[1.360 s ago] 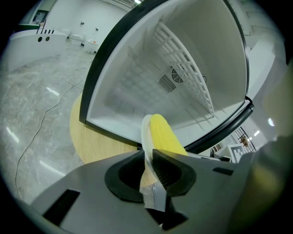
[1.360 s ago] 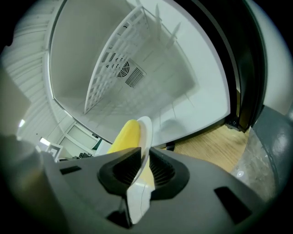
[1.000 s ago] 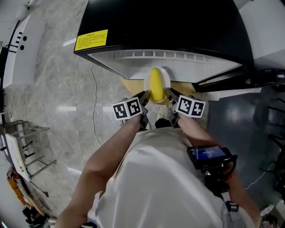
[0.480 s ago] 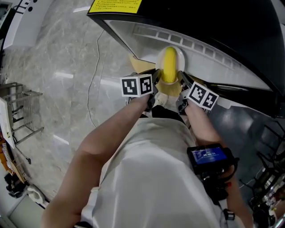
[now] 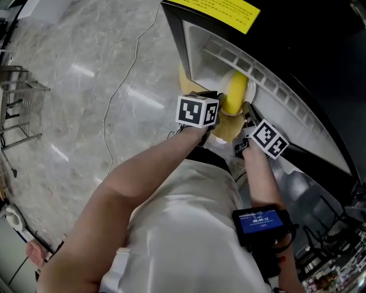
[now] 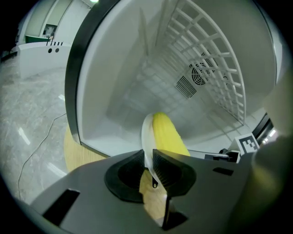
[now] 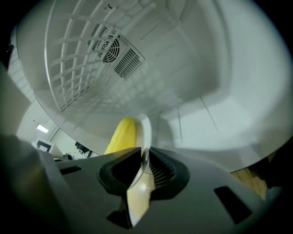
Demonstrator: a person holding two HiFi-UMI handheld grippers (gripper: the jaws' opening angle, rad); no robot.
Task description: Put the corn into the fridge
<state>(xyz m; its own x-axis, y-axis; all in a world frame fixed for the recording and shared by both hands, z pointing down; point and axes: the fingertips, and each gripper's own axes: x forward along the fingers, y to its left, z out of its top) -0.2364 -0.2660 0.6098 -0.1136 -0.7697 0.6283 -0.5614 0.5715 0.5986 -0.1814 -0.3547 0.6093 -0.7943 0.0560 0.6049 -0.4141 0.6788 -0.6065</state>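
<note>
A yellow corn cob (image 5: 234,94) lies on a small white plate (image 5: 247,87), held at the mouth of the open fridge (image 5: 274,97). My left gripper (image 5: 220,110) is shut on the plate's left rim and my right gripper (image 5: 246,119) is shut on its right rim. In the left gripper view the plate rim (image 6: 147,137) stands edge-on between the jaws of the left gripper (image 6: 153,167), with the corn (image 6: 167,135) just right of it. In the right gripper view the right gripper (image 7: 146,167) pinches the plate (image 7: 146,130), and the corn (image 7: 120,135) lies to its left.
Inside the white fridge are a wire shelf (image 6: 219,68) and a round fan vent (image 7: 114,52) on the back wall. A yellow label (image 5: 229,7) marks its black outside. A tan board (image 5: 186,77) lies under the fridge. A cable (image 5: 123,86) and a metal rack (image 5: 17,109) are on the marble floor.
The head view has swung, so the fridge now sits at the upper right. The plate with the corn has moved closer into the fridge opening, with both grippers still shut on it.
</note>
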